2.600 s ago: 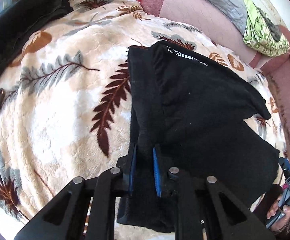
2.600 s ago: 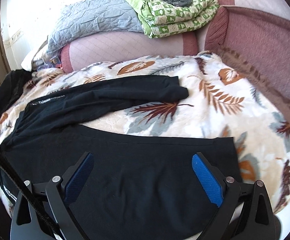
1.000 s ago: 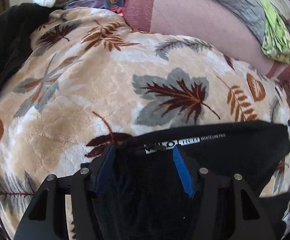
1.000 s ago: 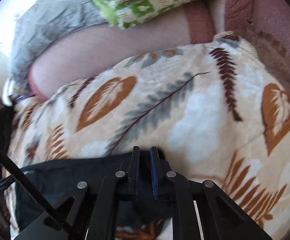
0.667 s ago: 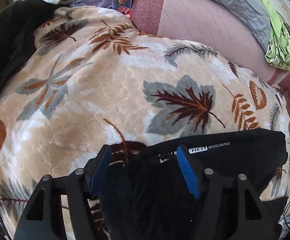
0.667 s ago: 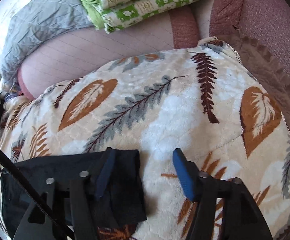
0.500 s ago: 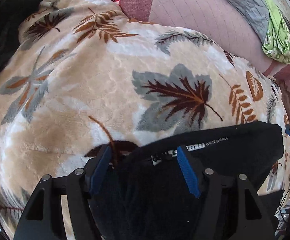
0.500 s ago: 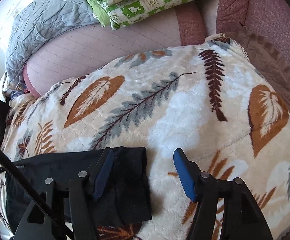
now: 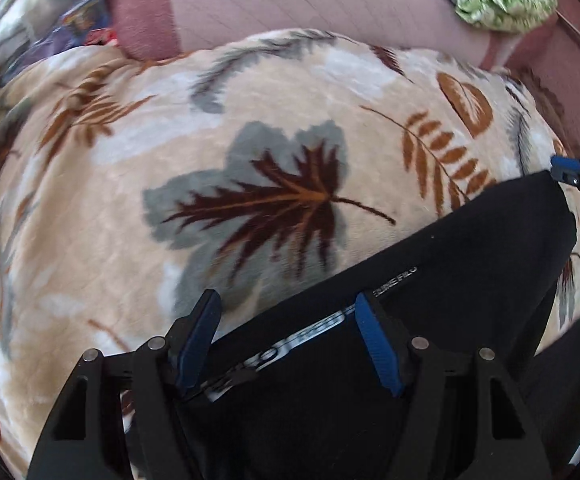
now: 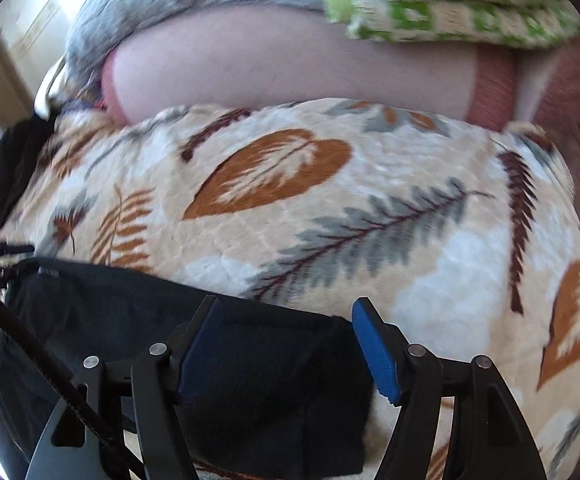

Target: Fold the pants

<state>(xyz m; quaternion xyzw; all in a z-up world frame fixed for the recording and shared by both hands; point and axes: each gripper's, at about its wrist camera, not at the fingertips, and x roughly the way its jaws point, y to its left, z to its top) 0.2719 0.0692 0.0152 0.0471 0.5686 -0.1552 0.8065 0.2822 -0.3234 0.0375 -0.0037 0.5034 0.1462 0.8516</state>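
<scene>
The black pants point(image 9: 470, 280) lie folded on a beige leaf-print blanket point(image 9: 130, 200), their white-lettered waistband point(image 9: 314, 328) facing the left wrist camera. My left gripper point(image 9: 286, 320) hovers open over that waistband edge, its blue pads clear of the cloth. At the right edge of this view shows a blue pad point(image 9: 566, 166) of the other gripper. In the right wrist view the pants point(image 10: 270, 368) end in a folded corner that lies between the jaws of my right gripper point(image 10: 286, 320). Those jaws are opening and do not press on the cloth.
A pink sofa back point(image 9: 310, 12) runs behind the blanket point(image 10: 330, 220). On it rest a grey quilt point(image 10: 190, 4) and a green patterned cover point(image 10: 450, 4). A dark garment point(image 10: 6, 172) lies at the blanket's left end. A black cable point(image 10: 30, 344) crosses the right wrist view.
My right gripper has opened and let go of the pants' corner, which now lies on the blanket. The left jaws have widened off the waistband. Both views have rolled and shifted.
</scene>
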